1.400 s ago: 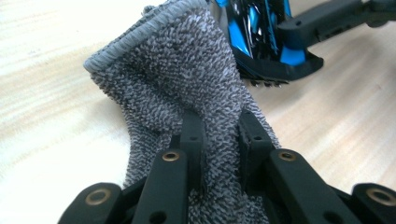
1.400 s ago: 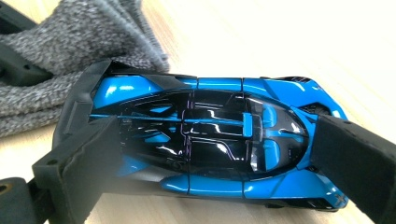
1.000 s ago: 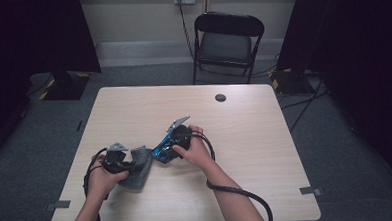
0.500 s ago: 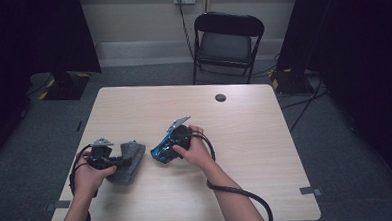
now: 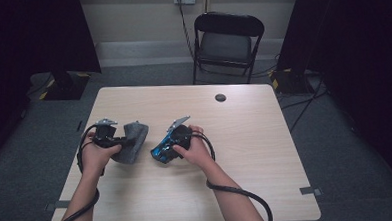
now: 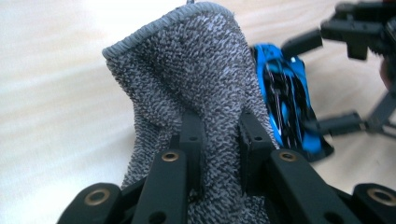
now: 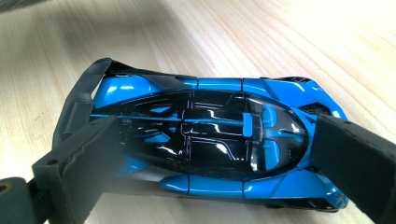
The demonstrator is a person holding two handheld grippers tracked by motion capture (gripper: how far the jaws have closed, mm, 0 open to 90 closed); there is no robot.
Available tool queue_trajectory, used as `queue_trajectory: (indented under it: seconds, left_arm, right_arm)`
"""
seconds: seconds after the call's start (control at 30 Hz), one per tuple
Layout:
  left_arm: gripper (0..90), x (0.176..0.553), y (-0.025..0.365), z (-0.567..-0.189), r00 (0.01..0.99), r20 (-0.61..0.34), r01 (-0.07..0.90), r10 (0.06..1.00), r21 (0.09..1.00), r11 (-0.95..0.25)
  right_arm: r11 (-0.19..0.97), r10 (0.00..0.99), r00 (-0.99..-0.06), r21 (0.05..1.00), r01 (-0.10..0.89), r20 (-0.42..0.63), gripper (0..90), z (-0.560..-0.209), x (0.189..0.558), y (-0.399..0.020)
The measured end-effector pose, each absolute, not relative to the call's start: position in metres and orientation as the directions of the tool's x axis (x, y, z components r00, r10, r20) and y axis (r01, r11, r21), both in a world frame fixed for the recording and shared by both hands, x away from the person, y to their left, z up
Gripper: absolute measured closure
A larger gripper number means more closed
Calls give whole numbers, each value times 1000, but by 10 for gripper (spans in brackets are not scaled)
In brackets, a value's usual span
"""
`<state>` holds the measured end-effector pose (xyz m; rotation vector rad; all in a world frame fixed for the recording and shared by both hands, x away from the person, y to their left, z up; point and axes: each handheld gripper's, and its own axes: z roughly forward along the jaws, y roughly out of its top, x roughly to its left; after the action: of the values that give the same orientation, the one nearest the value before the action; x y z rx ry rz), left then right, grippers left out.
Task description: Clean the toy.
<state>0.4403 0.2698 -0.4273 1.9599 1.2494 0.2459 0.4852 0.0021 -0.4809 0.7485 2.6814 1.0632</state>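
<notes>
On pale woodgrain table [image 5: 266, 152]: nubbly grey cloth [image 6: 196, 88], glossy blue car [image 7: 210, 140].

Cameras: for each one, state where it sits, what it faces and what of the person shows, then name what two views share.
High view: above the person's side, looking forward and down on the table; both forearms, left gripper and right gripper show.
Left gripper view: rides the left gripper, looking along its jaws clamped on the grey cloth.
Right gripper view: rides the right gripper, jaws around the blue toy car.
Shared: the car also shows in the left gripper view.
</notes>
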Motion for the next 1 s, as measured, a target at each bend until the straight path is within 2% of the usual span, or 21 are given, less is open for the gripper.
queue_trajectory:
  seconds: [0.23,0.5,0.57,0.6,0.73,1.0]
  left_arm:
    - [751,471,254,-425,490,-203,672,848,708,-218]
    - [751,502,227,-444,506,-168,673,846,690,-266]
    - [751,508,218,-449,511,-149,676,847,678,-289]
    - [751,510,214,-451,535,-105,665,838,664,-342]
    - [748,517,200,-457,564,-87,657,821,649,-384]
    - [715,522,174,-478,566,-89,657,820,650,-382]
  right_arm:
    - [620,504,-863,680,390,35,13,-481,485,2]
    - [622,504,-863,680,389,34,12,-481,486,2]
    - [623,503,-864,679,388,32,12,-481,486,2]
    - [623,503,-863,678,389,32,12,-481,486,2]
    - [615,501,-864,688,386,37,12,-482,486,1]
    - [612,503,-863,690,385,35,12,-482,485,1]
